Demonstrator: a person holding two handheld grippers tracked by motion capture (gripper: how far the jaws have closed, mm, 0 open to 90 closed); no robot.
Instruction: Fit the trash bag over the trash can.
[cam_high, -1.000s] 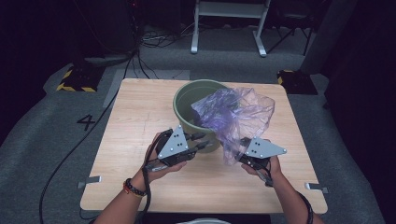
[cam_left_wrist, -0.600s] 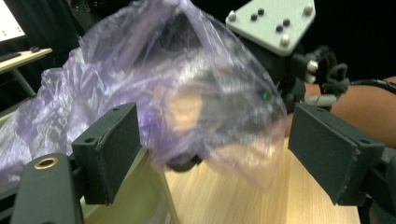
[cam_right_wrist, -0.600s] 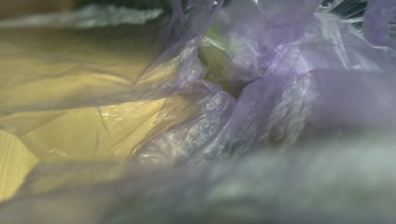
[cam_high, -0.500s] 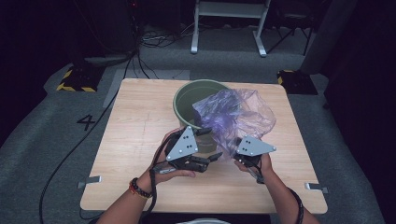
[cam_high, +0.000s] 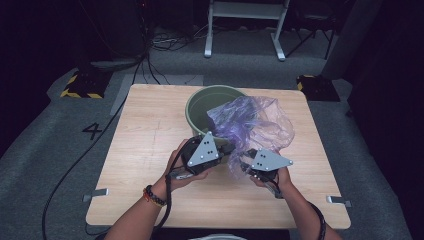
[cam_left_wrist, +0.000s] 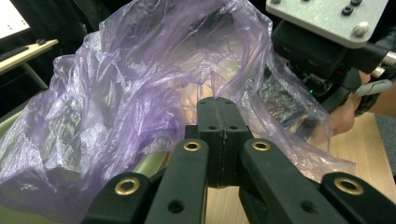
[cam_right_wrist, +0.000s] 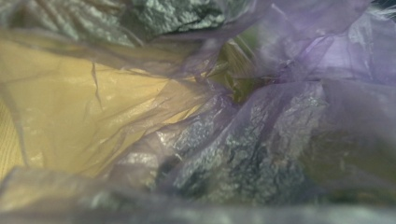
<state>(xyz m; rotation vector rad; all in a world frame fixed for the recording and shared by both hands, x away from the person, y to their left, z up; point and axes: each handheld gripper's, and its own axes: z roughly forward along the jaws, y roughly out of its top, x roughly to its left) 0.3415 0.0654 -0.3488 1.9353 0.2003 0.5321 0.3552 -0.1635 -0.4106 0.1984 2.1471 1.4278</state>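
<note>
A crumpled purple plastic bag (cam_high: 255, 125) lies half in and half over the near right rim of a green bucket (cam_high: 200, 107) on the wooden table (cam_high: 140, 150). My left gripper (cam_high: 229, 149) points right into the bag's near edge. In the left gripper view its jaws have just been closing and now meet at the tips (cam_left_wrist: 217, 100), with a fold of the bag (cam_left_wrist: 116, 93) pinched there. My right gripper (cam_high: 244, 165) pushes into the bag from the near right. Its jaws have just been opening a little, but the film (cam_right_wrist: 261, 140) hides them.
The table's right edge lies close beyond the bag. Cables trail over the grey floor on the left, where a number 4 (cam_high: 93, 131) is marked. A white frame (cam_high: 245, 25) stands behind the table.
The left gripper has turned and moved right to the bag's edge, and its jaws have shut there. The right gripper has shifted slightly left, and the bag has sagged lower.
</note>
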